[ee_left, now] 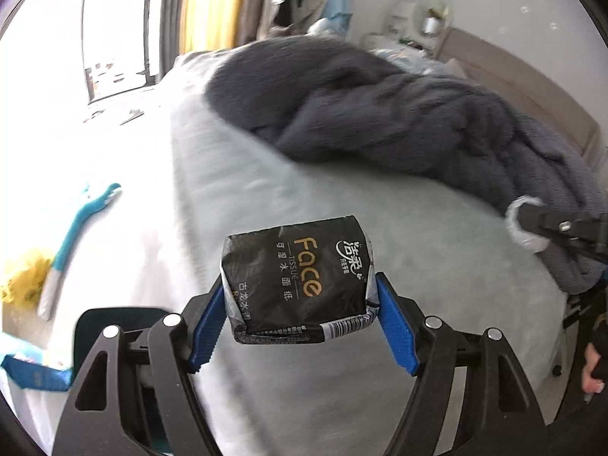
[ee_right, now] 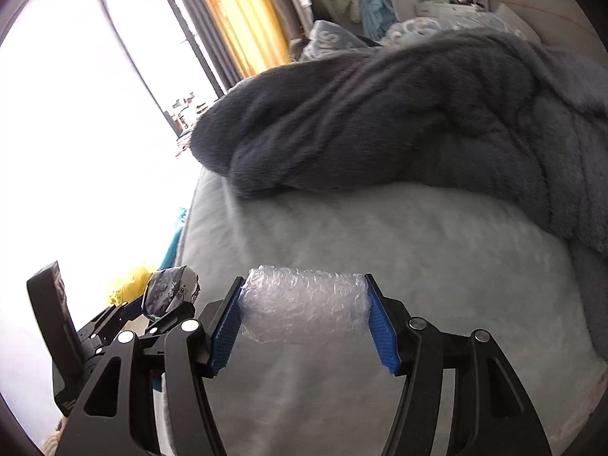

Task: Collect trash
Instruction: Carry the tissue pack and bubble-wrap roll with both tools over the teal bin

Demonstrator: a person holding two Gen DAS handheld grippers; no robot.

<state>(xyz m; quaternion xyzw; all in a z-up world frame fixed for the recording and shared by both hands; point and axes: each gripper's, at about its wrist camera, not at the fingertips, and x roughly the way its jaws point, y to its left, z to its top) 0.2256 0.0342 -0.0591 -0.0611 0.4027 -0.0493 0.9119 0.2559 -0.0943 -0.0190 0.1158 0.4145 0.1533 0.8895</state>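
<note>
A pale grey bed (ee_right: 399, 266) fills most of both views, its fuzzy cover bare in the foreground. Across its far half lies a rumpled dark grey blanket (ee_right: 380, 121), bunched in thick folds. Beyond the bed's edge, bright window light washes out the floor, where a blue-handled brush (ee_left: 76, 228) lies beside something yellow (ee_left: 22, 281), perhaps a crumpled bag; the glare makes it hard to tell.

The left gripper (ee_left: 300, 304) is held above the bed, its blue pads clamped on either side of a black tissue pack (ee_left: 298, 277) printed "Face", which is lifted clear of the cover. The right gripper (ee_right: 304, 311) is also above the bed, its jaws pressed against the two ends of a roll of bubble wrap (ee_right: 304, 304), which it carries crosswise between them.
</note>
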